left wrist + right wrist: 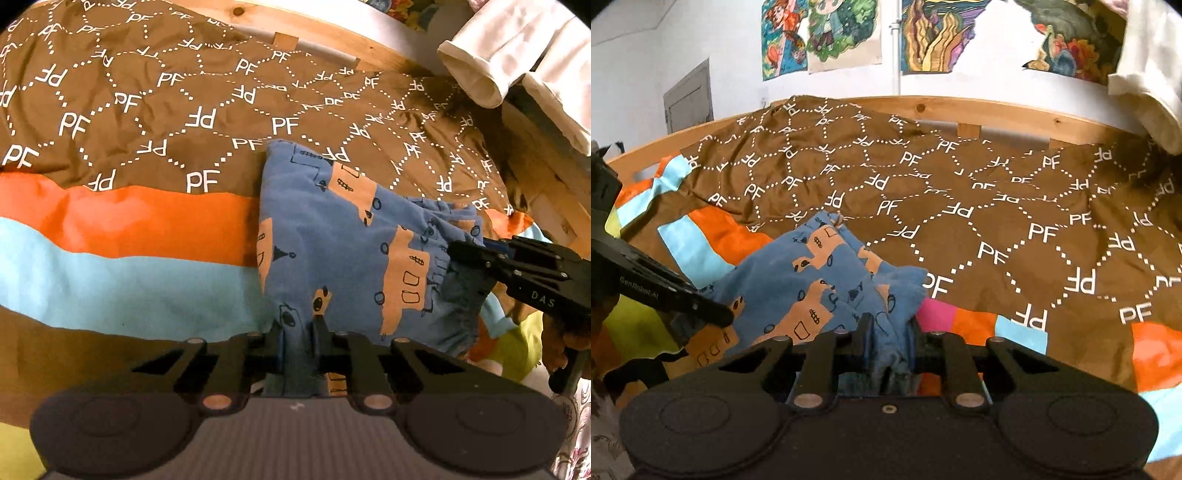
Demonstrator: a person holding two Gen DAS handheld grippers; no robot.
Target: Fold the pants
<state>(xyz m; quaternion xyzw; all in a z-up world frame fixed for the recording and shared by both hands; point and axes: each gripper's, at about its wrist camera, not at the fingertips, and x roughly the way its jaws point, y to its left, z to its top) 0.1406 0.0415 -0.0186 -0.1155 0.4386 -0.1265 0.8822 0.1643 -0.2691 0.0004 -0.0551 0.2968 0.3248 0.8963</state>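
Both grippers, left (298, 332) and right (888, 326), angle downward (fingers pinching bunched cloth) gripping the blue pants (332, 236).

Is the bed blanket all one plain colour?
No, the blanket is brown with white PF letters and dotted lines, and it has orange, light blue and pink patches.

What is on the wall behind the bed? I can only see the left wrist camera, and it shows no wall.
Observer: Colourful cartoon drawings hang on the white wall.
Operator: Is there anything else up there?
Observer: A grey panel, like a little door, sits left of the drawings.
Operator: Does the blanket have any pink?
Observer: Yes, the blanket has a pink patch just right of the blue pants.
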